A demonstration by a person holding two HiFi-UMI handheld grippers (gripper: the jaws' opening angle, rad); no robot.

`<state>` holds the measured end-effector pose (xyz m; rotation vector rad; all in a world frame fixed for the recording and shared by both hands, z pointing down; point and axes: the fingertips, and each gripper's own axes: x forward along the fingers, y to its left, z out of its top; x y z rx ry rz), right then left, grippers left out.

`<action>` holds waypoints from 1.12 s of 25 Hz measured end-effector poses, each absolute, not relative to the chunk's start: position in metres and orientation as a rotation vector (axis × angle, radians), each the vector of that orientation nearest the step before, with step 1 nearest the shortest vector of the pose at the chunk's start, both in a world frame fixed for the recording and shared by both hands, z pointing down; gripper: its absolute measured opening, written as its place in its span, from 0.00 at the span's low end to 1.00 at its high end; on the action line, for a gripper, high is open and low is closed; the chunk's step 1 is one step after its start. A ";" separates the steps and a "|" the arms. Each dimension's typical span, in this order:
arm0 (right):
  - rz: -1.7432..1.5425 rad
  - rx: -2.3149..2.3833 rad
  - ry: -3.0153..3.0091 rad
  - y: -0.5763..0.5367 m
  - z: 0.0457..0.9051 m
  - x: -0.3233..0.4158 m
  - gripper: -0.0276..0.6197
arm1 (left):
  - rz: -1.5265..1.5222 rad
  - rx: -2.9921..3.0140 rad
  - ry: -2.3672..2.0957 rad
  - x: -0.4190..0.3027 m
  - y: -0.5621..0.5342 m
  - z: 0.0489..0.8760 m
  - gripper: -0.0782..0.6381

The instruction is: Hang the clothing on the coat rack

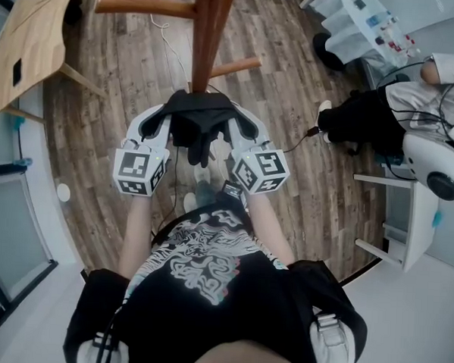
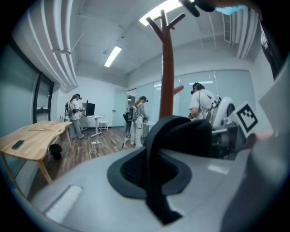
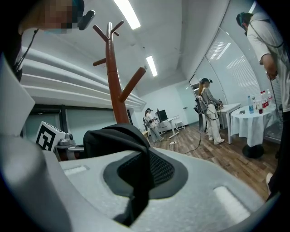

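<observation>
Your main risk is losing the black garment (image 1: 198, 130) before it reaches a peg: each gripper pinches only a thin fold, so a sharp lift or pulling the 2 grippers apart could drag the cloth out of one pair of jaws and leave it swinging from the other, or on the floor at the foot of the coat rack (image 1: 210, 32). The cloth is also bunched into a lump between the grippers, and no open collar or loop can be made out, so it may slide off a peg instead of catching. The top prongs (image 3: 108, 31) stand well above the garment, and the slanted lower branch (image 3: 132, 84) lies on the way up, so the hanging tail could snag there, or a gripper could knock the trunk and rock the rack. As for pose, both your forearms reach forward side by side, with the grippers near each other just in front of the rack's trunk, on your side of it. Both are tipped upward toward the rack, and their marker cubes face up toward your head. The left gripper (image 2: 152, 176) has its jaws narrow, clamped on a strip of black fabric, and the right gripper (image 3: 138, 181) is likewise closed on a fold of it. The garment spans the short gap between them, low against the rack and not yet on any peg.
</observation>
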<state>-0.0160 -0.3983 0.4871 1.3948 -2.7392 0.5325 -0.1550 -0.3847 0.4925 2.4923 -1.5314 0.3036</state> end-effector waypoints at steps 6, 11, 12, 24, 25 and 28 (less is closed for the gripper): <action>0.518 1.387 -2.726 -0.396 0.496 -0.020 0.06 | 0.300 2.486 -1.516 -0.150 -0.387 0.500 0.12; 0.520 1.369 -2.735 -0.394 0.498 -0.024 0.06 | 0.380 2.510 -1.540 -0.146 -0.386 0.505 0.12; 0.528 1.366 -2.739 -0.394 0.498 -0.025 0.06 | 0.398 2.516 -1.541 -0.144 -0.386 0.506 0.12; 0.569 1.333 -2.734 -0.389 0.504 -0.030 0.06 | 0.386 2.499 -1.499 -0.138 -0.383 0.514 0.12; 0.566 1.335 -2.737 -0.389 0.504 -0.029 0.07 | 0.383 2.498 -1.480 -0.136 -0.382 0.515 0.12; 0.558 1.336 -2.747 -0.388 0.502 -0.028 0.08 | 0.385 2.493 -1.410 -0.129 -0.380 0.521 0.15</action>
